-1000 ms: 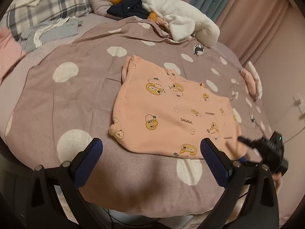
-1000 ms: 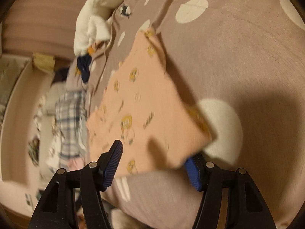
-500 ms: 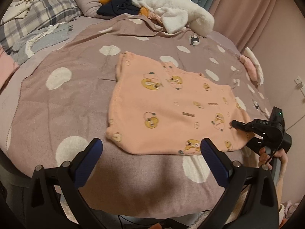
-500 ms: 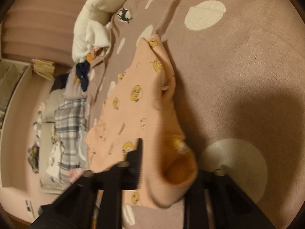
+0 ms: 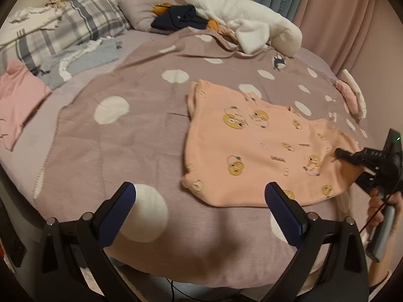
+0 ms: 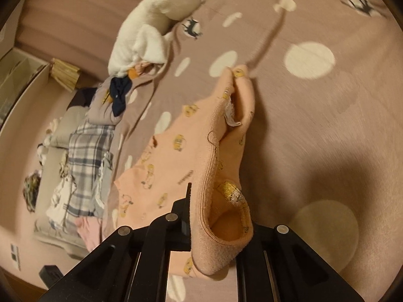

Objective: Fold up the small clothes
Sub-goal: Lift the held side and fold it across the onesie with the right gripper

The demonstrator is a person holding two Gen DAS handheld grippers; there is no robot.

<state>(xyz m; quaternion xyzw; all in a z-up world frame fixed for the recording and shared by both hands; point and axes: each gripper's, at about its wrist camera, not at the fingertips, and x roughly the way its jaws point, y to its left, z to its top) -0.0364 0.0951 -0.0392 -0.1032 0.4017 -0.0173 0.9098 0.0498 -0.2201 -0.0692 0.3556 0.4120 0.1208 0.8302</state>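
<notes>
Right now R gripper (image 6: 214,216) closing, clamped on peach top (image 5: 254,148); L gripper (image 5: 201,201) apart; white fleece (image 5: 252,30) well behind.

Left gripper (image 5: 199,202): blue-padded fingers (image 5: 118,214) spread wide, nothing between them, pointing downward at a slant. Right gripper (image 6: 214,216): fingers closing, peach cloth pinched and bunched between them, wrist rolled to one side. A hand (image 5: 380,206) grips its handle from below.
</notes>
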